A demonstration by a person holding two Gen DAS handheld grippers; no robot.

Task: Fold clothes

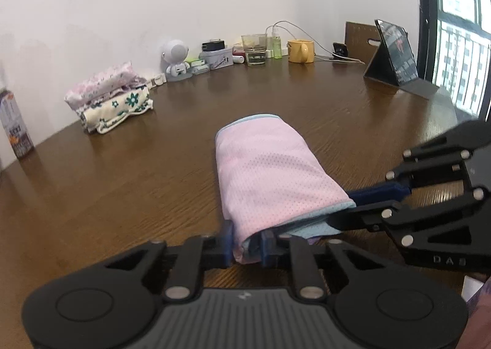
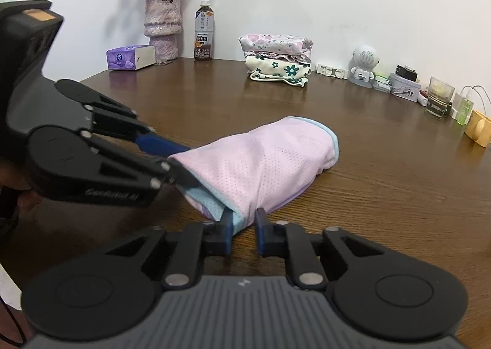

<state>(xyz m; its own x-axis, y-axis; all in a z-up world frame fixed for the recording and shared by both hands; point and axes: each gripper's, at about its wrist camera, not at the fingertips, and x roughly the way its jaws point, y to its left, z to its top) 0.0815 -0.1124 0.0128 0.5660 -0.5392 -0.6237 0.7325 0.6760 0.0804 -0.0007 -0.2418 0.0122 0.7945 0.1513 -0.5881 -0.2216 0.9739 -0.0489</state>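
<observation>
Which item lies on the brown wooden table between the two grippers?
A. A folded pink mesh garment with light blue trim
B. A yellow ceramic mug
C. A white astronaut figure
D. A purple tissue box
A: the folded pink mesh garment with light blue trim lies on the brown wooden table, with the left gripper and the right gripper each closed on its near edge.

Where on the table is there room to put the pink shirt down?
Bare wood lies between the pink garment and the folded floral stack, and on to the tissue box. Also between the garment and the tablet stand. The wall edge from the toy robot to the yellow mug is crowded.
</observation>
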